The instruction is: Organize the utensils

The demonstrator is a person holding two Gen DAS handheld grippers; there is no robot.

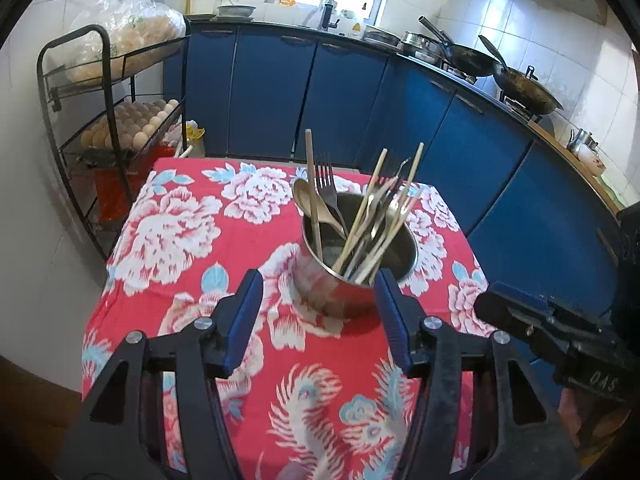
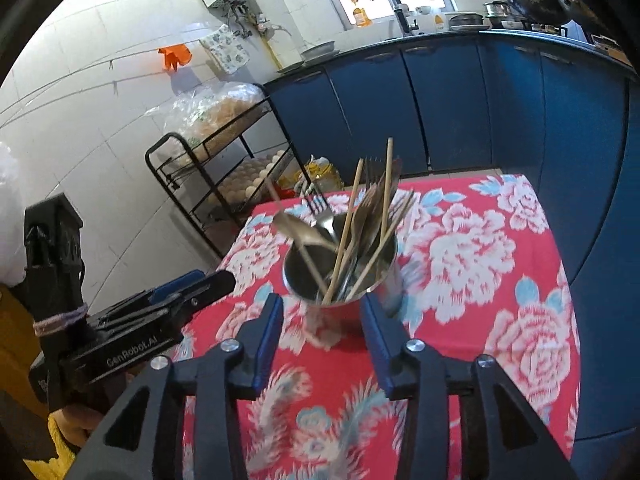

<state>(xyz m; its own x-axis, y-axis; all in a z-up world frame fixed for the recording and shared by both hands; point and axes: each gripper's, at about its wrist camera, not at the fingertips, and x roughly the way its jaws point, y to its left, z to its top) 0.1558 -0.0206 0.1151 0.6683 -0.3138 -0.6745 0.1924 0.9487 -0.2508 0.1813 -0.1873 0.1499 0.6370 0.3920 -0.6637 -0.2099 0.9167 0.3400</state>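
Both grippers (jaws parted) tilted toward pot (image 1: 352,276)

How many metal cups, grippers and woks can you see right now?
Metal cup: 1
Grippers: 2, the left gripper and the right gripper
Woks: 2
Total: 5

A shiny steel pot (image 1: 352,276) is being seen upright on the red floral tablecloth (image 1: 180,240). Wooden chopsticks (image 1: 362,224), a dark fork (image 1: 327,184) and a pale spoon (image 1: 306,196) are being held inside it, leaning against its rim.
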